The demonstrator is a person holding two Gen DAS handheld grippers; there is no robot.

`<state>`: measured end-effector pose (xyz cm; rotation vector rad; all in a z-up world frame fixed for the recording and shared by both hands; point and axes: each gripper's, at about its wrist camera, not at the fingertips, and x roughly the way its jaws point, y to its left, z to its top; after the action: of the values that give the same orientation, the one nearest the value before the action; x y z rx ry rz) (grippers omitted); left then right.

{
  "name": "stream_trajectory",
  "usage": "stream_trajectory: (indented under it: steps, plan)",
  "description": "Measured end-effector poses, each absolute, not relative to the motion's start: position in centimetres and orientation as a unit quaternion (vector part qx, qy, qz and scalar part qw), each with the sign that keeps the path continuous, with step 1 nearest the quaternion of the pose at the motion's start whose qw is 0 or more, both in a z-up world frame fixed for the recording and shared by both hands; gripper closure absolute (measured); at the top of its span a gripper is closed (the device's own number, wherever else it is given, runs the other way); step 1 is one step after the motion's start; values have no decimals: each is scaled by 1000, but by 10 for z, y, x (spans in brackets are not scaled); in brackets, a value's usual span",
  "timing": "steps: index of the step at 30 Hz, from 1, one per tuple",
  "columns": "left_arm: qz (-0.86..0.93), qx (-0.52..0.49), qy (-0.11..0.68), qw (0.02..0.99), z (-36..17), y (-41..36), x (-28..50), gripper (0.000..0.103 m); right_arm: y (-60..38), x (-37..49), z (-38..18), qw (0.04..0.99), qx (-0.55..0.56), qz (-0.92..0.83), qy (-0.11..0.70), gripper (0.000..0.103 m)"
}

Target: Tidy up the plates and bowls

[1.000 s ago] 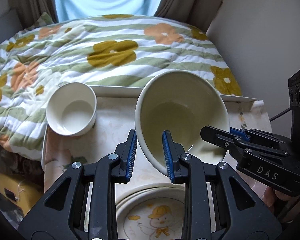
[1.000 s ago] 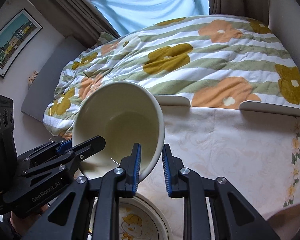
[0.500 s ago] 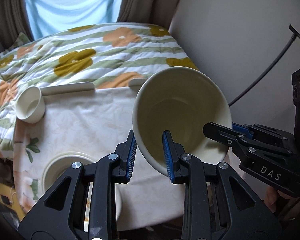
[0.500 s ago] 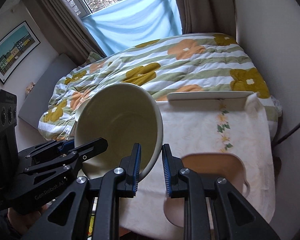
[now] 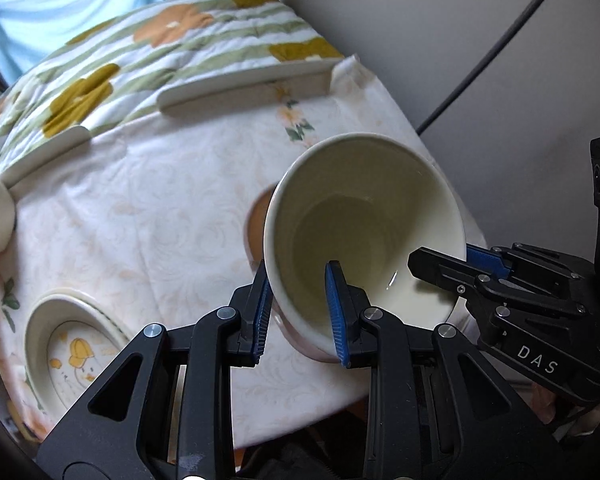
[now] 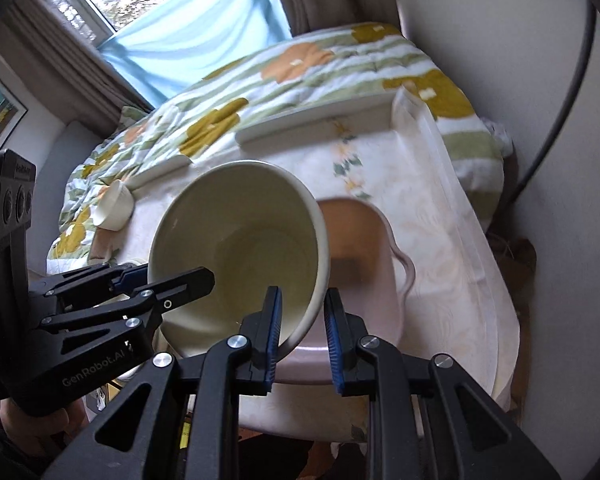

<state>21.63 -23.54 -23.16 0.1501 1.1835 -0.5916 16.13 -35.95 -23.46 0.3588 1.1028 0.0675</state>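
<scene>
The left gripper (image 5: 302,312) pinches the near-left rim of a large cream ceramic bowl (image 5: 364,236), one blue pad inside the wall and one outside. The right gripper (image 6: 302,330) clamps the opposite rim the same way. The bowl hangs tilted, mouth towards the cameras, above a pale pink plastic basin with a side handle (image 6: 364,264) at the right end of the cloth-covered table (image 5: 148,200).

The main risk, as I judge it, is the glazed rim slipping: each hold is a narrow pinch on a smooth, curved wall, so if one hand lowers faster than the other the bowl could twist free and strike the basin or roll off the close table edge. Letting go while it is this tilted could tip it against the basin wall.

Further left lies a cream plate with a yellow duck picture (image 5: 68,356), and beyond it a small white bowl (image 6: 114,210) sits at the far edge beside the flowered quilt (image 6: 300,72).
</scene>
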Motion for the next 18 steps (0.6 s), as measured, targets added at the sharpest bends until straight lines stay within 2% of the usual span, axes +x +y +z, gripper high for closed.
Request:
stream_trajectory:
  steps: [18]
  plan:
    - [-277, 156, 562, 763, -287, -272, 227, 80, -373, 157, -282, 812, 199, 3, 548, 84]
